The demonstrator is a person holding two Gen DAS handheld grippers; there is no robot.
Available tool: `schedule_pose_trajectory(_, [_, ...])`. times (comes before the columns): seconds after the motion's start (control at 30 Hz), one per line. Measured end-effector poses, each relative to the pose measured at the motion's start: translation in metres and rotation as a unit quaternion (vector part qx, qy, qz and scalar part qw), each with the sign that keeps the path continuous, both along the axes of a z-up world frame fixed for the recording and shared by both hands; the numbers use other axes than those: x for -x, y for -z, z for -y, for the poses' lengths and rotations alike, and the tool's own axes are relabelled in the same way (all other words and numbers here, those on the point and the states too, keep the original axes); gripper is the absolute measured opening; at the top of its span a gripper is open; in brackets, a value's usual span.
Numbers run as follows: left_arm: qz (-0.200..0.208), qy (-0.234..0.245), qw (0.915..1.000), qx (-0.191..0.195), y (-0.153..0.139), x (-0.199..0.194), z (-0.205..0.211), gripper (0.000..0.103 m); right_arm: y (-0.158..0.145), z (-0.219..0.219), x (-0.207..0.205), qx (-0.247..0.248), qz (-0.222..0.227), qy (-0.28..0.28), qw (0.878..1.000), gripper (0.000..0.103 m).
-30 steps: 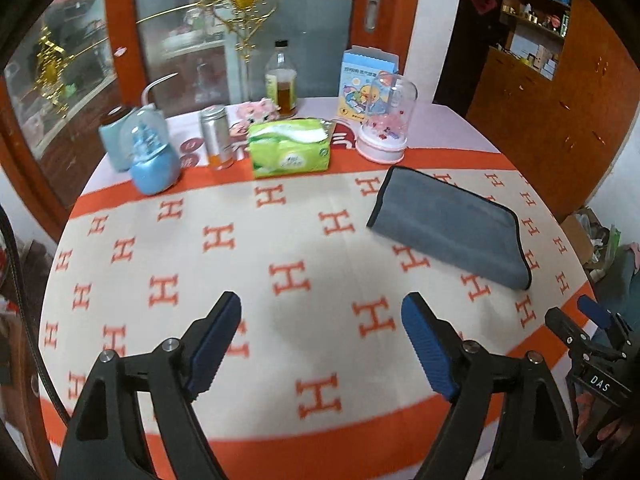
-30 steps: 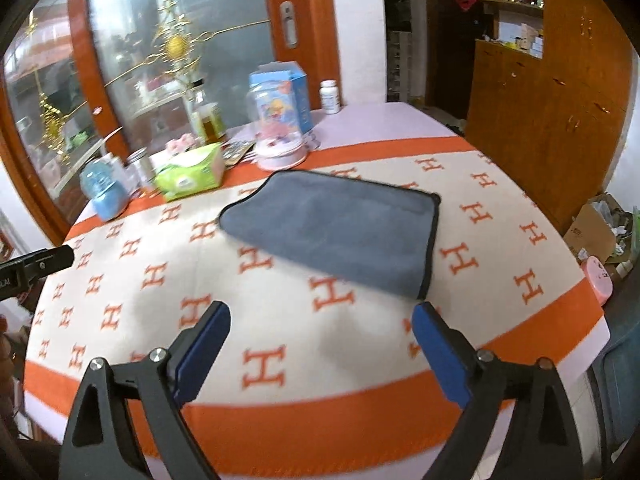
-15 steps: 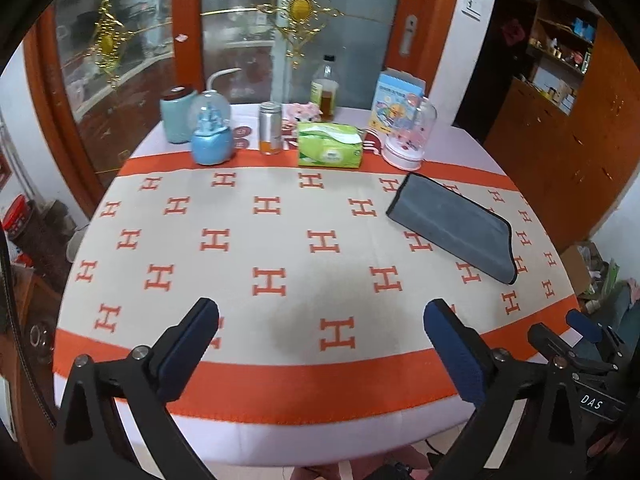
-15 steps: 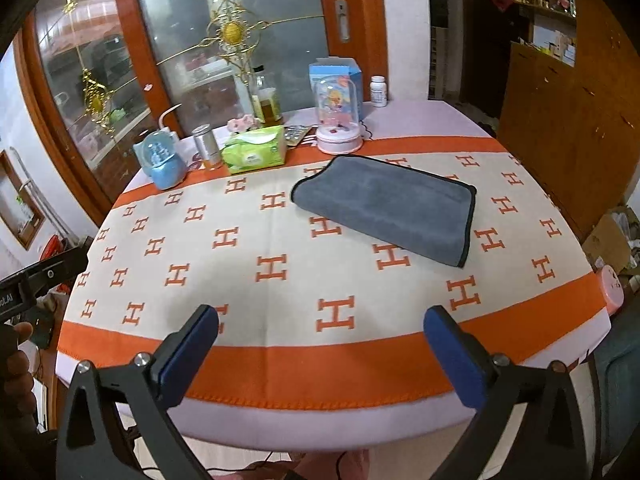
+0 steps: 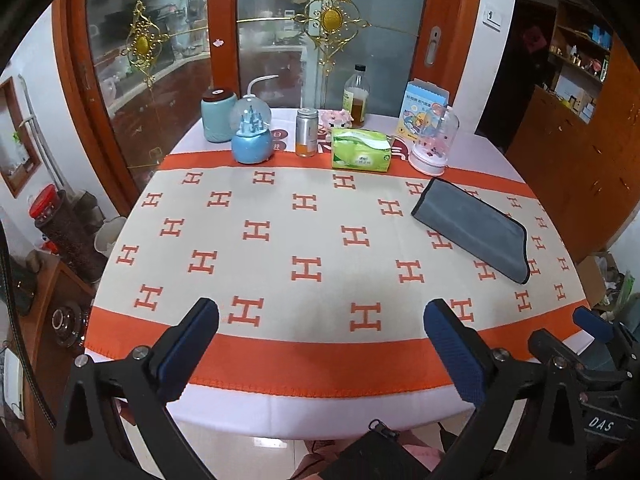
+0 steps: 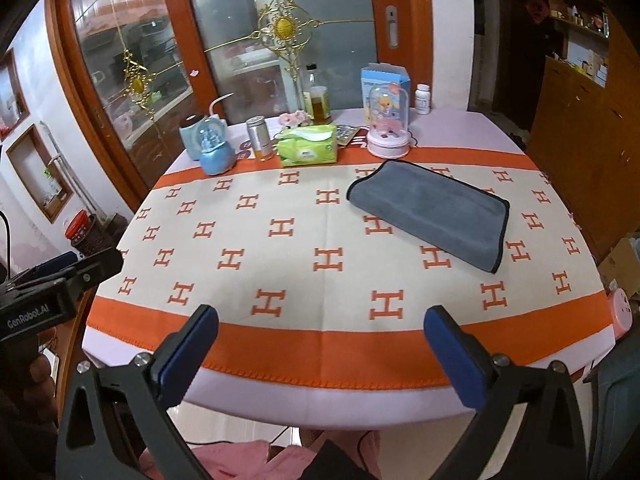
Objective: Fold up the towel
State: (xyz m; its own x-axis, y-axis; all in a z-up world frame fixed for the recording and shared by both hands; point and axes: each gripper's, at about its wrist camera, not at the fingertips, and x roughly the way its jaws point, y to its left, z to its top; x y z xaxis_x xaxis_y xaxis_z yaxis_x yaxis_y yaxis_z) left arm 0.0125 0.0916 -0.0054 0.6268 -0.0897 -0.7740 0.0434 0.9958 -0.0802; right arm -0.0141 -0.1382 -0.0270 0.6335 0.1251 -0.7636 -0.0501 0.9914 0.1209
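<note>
A grey towel (image 5: pixel 472 228) with a dark hem lies folded into a flat rectangle on the right part of the table; it also shows in the right wrist view (image 6: pixel 432 212). My left gripper (image 5: pixel 320 320) is open and empty, held back over the table's near edge, far from the towel. My right gripper (image 6: pixel 322 324) is open and empty, also back at the near edge. The right gripper shows at the lower right of the left wrist view (image 5: pixel 592 328), and the left gripper at the left of the right wrist view (image 6: pixel 60 280).
The round table (image 5: pixel 280 248) has a cream cloth with orange H marks. Along its far side stand a green tissue pack (image 5: pixel 360 154), a blue snow globe (image 5: pixel 252 136), a teal jar (image 5: pixel 218 116), a metal can (image 5: pixel 307 132), a bottle (image 5: pixel 355 96) and a domed toy (image 5: pixel 432 140).
Both grippers have drawn back and up from the table, so the whole table now shows. The towel has stayed folded in place.
</note>
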Motion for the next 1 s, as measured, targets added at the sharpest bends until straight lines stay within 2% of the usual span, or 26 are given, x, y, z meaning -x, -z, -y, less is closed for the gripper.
schedule_pose_trajectory(0.17, [0.004, -0.003, 1.0, -0.006, -0.002, 0.009, 0.004, 0.102, -0.003, -0.007, 0.004, -0.01, -0.003, 0.0, 1.0, 0.103])
schedule_pose_trajectory(0.4, [0.012, -0.004, 0.9992, -0.038, -0.002, 0.022, 0.013, 0.102, 0.001, -0.015, 0.012, -0.005, -0.003, 0.005, 1.0, 0.103])
schedule_pose_trajectory(0.7, [0.022, -0.014, 0.999, -0.038, -0.002, 0.024, 0.012, 0.102, 0.001, -0.009, 0.02, 0.007, -0.002, 0.034, 0.999, 0.103])
schedule_pose_trajectory(1.0, [0.028, -0.01, 0.9987, -0.041, -0.003, 0.023, 0.017, 0.102, 0.001, -0.008, 0.021, 0.009, -0.006, 0.036, 0.999, 0.103])
